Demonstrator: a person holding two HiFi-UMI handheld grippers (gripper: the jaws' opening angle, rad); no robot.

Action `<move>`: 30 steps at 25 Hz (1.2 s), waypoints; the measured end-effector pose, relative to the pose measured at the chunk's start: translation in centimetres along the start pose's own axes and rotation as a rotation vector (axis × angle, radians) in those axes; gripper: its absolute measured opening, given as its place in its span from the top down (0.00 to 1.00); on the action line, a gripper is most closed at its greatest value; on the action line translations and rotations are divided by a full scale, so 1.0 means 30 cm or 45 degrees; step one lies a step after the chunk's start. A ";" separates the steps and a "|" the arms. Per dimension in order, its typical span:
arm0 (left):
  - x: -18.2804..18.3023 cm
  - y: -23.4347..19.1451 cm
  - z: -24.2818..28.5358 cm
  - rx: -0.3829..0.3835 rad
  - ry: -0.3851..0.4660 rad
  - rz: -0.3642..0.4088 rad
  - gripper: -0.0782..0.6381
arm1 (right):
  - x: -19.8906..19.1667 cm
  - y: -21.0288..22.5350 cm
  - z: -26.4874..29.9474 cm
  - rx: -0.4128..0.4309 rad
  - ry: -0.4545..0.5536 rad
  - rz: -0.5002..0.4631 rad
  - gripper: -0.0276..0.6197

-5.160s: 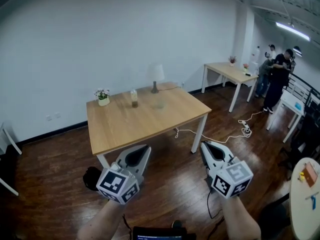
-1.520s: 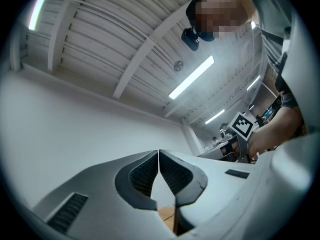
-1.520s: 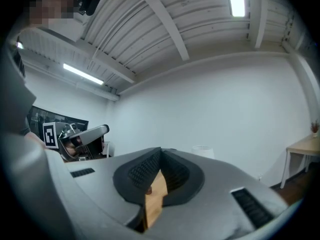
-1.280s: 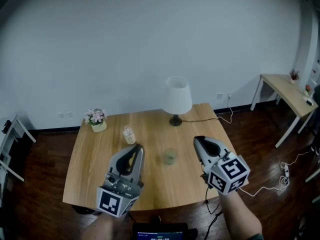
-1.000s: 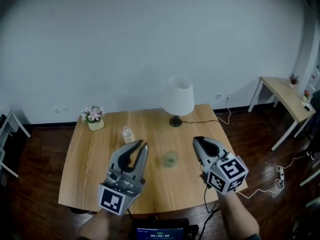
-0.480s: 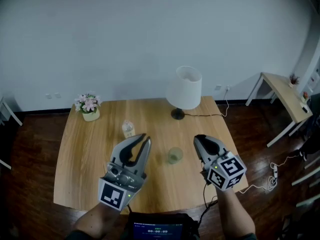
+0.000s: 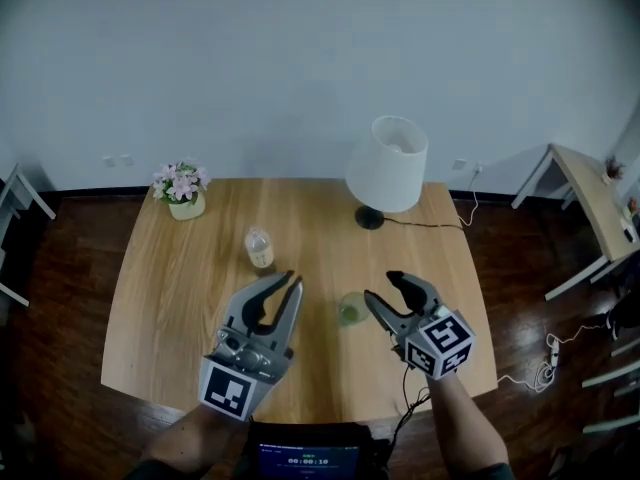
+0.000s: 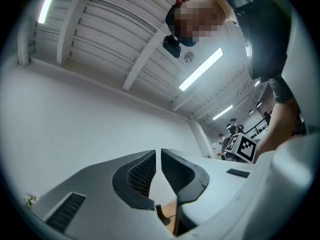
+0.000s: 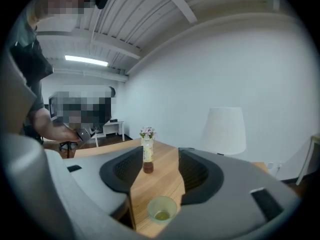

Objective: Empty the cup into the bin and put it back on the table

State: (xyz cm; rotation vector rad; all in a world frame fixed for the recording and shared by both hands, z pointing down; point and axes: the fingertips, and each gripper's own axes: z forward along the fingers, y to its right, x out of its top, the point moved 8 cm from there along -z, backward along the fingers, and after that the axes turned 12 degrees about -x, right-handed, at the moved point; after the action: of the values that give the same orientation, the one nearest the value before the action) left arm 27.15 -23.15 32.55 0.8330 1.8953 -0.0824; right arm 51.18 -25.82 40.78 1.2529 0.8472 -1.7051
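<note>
Greenish cup [image 7: 350,309] sits beyond right gripper [image 7: 380,286], its empty jaws just opening (left gripper [image 7: 291,280]: jaws together).

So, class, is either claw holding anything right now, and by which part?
Nothing is held. The right claw has just been opening; the cup stands untouched on the table near its jaws. The left claw is shut, empty.

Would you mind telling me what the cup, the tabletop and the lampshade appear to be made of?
The cup looks like translucent greenish plastic, possibly glass: the wood shows through its wall. The table looks like light wood or veneer, matt, with visible grain. The lampshade seems white fabric or paper, matt; I cannot tell which.
</note>
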 end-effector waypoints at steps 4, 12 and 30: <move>-0.049 -0.002 0.006 0.075 -0.043 -0.013 0.85 | -0.082 0.009 0.059 0.111 -0.064 -0.010 0.39; -0.221 0.037 -0.024 0.156 -0.200 -0.084 0.85 | -0.297 0.018 0.147 0.211 -0.213 -0.050 0.19; -0.559 0.171 -0.181 0.308 -0.552 -0.277 0.85 | -0.605 0.000 0.288 0.330 -0.303 -0.055 0.19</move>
State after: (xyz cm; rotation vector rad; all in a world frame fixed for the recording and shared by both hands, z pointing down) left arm 29.94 -25.61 50.53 0.6962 1.5725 -0.5893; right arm 50.52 -29.21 60.58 1.1731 0.5280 -2.0002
